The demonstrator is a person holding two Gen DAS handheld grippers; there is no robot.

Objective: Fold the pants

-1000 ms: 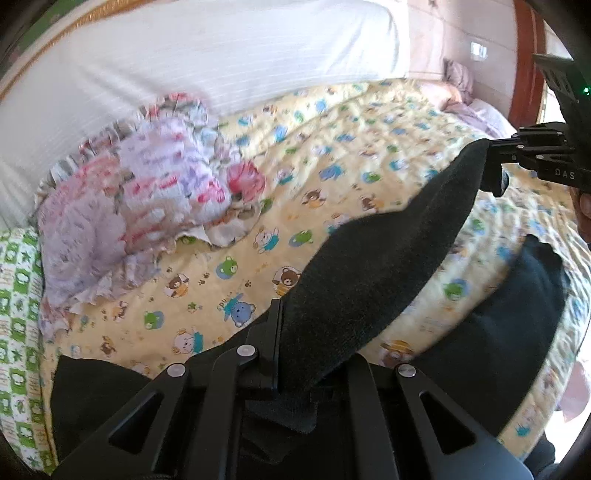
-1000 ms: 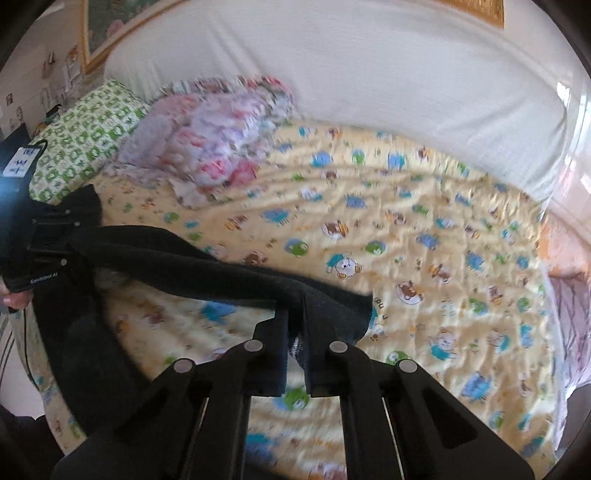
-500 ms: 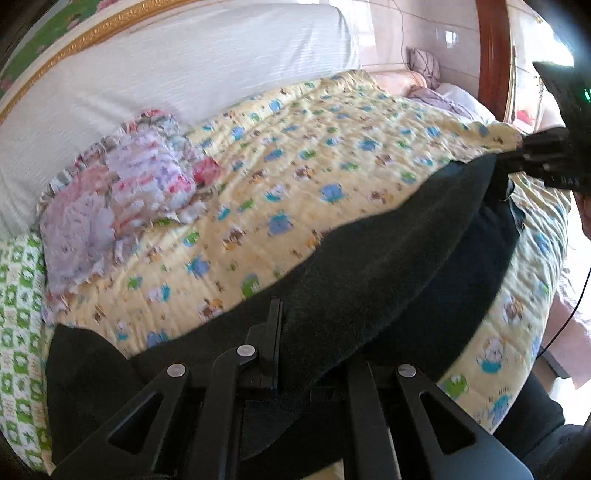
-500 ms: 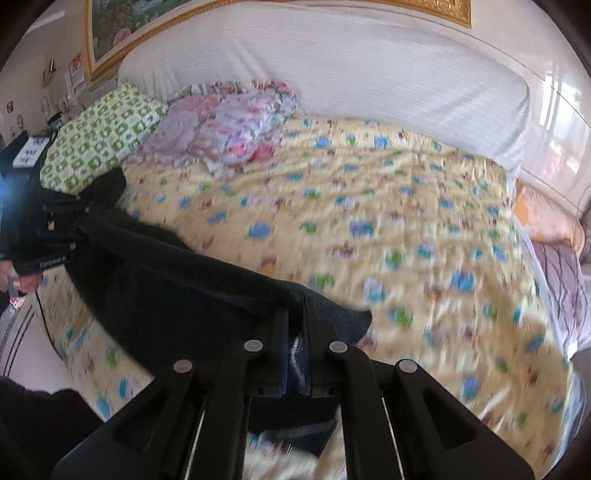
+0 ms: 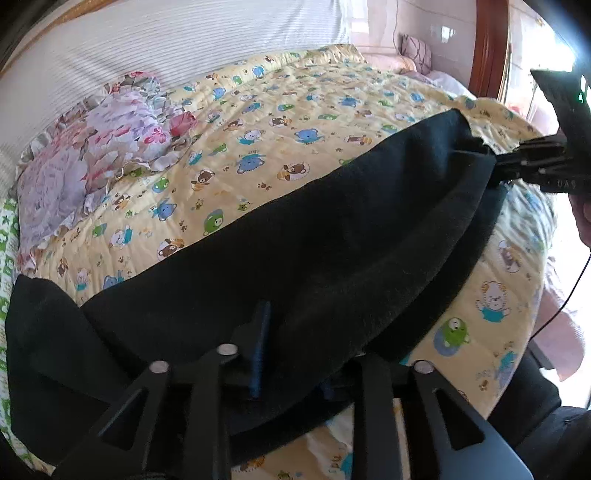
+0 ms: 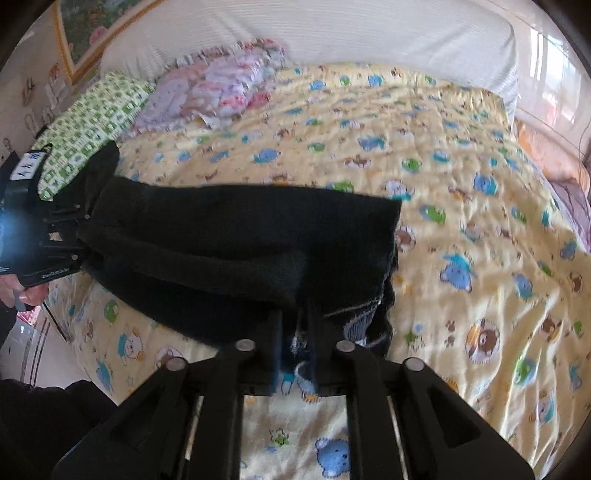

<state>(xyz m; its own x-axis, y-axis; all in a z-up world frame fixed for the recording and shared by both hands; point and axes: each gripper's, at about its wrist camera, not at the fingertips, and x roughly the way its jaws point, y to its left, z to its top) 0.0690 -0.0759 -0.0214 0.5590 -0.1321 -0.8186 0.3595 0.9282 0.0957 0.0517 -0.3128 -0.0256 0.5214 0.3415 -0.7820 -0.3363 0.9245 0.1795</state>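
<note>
Black pants (image 5: 332,236) stretch between my two grippers, low over the near part of the bed with the yellow cartoon quilt (image 5: 280,122). My left gripper (image 5: 295,369) is shut on one end of the pants; the cloth covers its fingertips. My right gripper (image 6: 295,332) is shut on the other end; it also shows in the left wrist view (image 5: 495,166) at the right. In the right wrist view the pants (image 6: 240,236) lie doubled, running left to the left gripper (image 6: 79,236).
A floral pillow (image 5: 96,147) and a green checked pillow (image 6: 92,125) lie at the bed's head by the white padded headboard (image 6: 332,33). The bed's near edge drops to the floor (image 6: 26,350). A wooden frame (image 5: 487,48) stands at far right.
Both grippers came down and toward the bed's near edge with the pants. The pants went from a raised taut band to a wide doubled sheet low over the quilt.
</note>
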